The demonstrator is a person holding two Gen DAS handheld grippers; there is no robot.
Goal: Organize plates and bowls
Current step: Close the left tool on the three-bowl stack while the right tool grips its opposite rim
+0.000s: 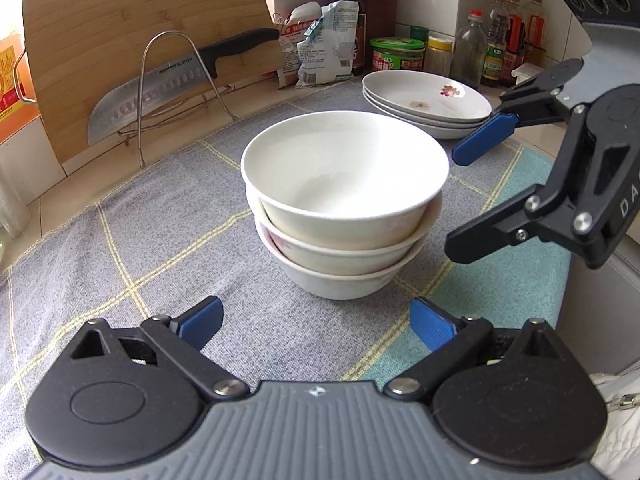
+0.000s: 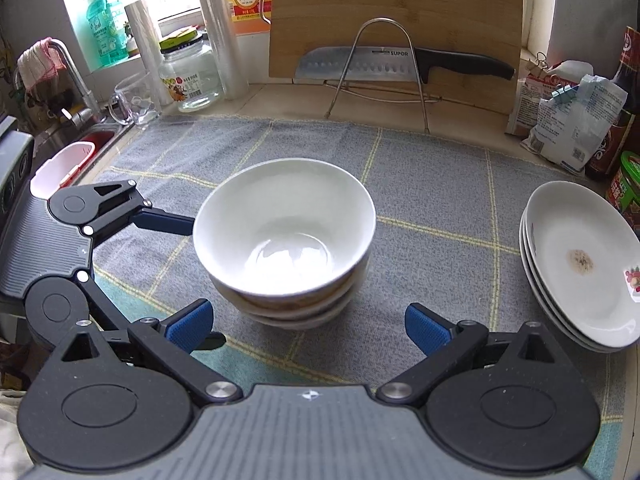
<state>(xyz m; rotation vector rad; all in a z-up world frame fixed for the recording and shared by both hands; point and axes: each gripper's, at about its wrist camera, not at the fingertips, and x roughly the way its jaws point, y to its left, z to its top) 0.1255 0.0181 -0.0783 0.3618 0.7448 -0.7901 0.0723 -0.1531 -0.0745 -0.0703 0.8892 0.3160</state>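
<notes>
A stack of three white bowls (image 1: 344, 204) stands on the grey checked cloth (image 1: 140, 240); it also shows in the right wrist view (image 2: 284, 240). A stack of three white plates (image 1: 426, 100) lies behind it, at the right edge in the right wrist view (image 2: 580, 268). My left gripper (image 1: 316, 324) is open and empty just in front of the bowls, and shows at the left in the right wrist view (image 2: 188, 280). My right gripper (image 2: 308, 326) is open and empty, close to the bowls; in the left wrist view it (image 1: 460, 200) sits right of the bowls.
A cutting board (image 2: 396, 16) leans on the back wall with a knife (image 2: 400, 64) on a wire rack (image 2: 380, 68). Sauce bottles (image 1: 508, 40), jars and bags (image 1: 324, 44) crowd the back right. A glass jar (image 2: 192, 76), a cup (image 2: 136, 98) and a sink (image 2: 80, 140) lie at the left.
</notes>
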